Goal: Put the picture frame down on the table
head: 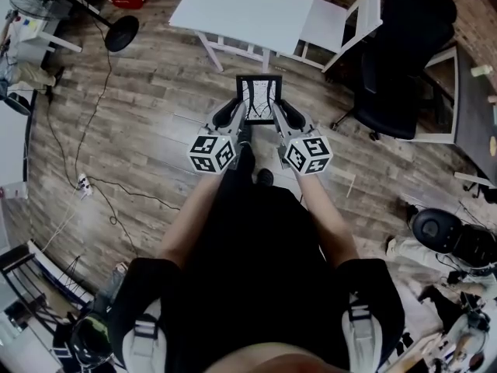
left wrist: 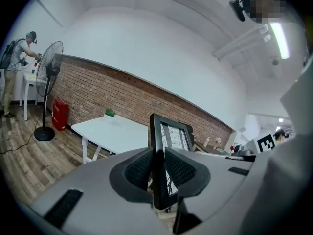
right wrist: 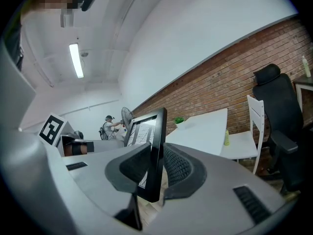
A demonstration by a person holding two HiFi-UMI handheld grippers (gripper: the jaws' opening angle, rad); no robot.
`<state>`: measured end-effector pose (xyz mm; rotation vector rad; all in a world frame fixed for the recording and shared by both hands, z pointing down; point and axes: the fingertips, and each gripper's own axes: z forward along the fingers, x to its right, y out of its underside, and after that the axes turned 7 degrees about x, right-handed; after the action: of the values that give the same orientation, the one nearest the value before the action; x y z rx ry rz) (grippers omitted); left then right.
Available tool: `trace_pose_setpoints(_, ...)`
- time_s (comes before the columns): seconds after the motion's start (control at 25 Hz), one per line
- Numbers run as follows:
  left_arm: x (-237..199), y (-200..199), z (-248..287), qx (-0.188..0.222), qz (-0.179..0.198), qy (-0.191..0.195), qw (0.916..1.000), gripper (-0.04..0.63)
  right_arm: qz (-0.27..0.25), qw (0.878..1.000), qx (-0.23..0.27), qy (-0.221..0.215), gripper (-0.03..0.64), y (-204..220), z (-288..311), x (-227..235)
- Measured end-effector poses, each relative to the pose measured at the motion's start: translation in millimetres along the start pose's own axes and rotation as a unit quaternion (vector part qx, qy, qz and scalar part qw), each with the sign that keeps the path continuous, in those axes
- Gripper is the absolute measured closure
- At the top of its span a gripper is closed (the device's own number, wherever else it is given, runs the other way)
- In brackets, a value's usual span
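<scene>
The left gripper (head: 238,113) and right gripper (head: 281,115) each pinch a side edge of the picture frame (head: 258,98), upright over the floor (head: 155,115), short of the white table (head: 248,6) (a chair (head: 342,22) stands beside it). If either grip loosens, I reckon the frame twists and falls.

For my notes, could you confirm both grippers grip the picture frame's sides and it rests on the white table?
It does not: in the head view the left gripper and right gripper grip the picture frame by its sides above the wooden floor, short of the white table.
</scene>
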<state>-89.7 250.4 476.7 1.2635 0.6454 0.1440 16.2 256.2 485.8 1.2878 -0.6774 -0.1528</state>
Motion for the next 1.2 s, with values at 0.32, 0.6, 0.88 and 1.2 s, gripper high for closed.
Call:
trace_pose_setpoints(0.32, -41.3, -16.7, 53.4, -0.006, -0.01, 0.007, 0.9999, 0.506, 0.001, 1.0, -0.007, 0.013, 0.538, -10.7, 60.5, 25.7)
trace_pose_setpoints(0.6, -76.4, -29.9, 96.6, -0.022, -0.017, 0.022, 0.9994, 0.507, 0.008, 0.999, -0.008, 0.034, 0.538, -18.9, 110.4, 45.1)
trace_pose_setpoints(0.88, -95.8, -37.2, 135.7, -0.039, -0.02, 0.047, 0.9979, 0.508, 0.007, 0.998, -0.003, 0.063, 0.538, -27.3, 141.5, 65.7)
trace_pose_setpoints(1.2, -111.5, -42.1, 167.2, -0.054, -0.022, 0.074, 0.9955, 0.506, 0.011, 0.996, 0.01, 0.091, 0.538, -34.4, 166.0, 82.4)
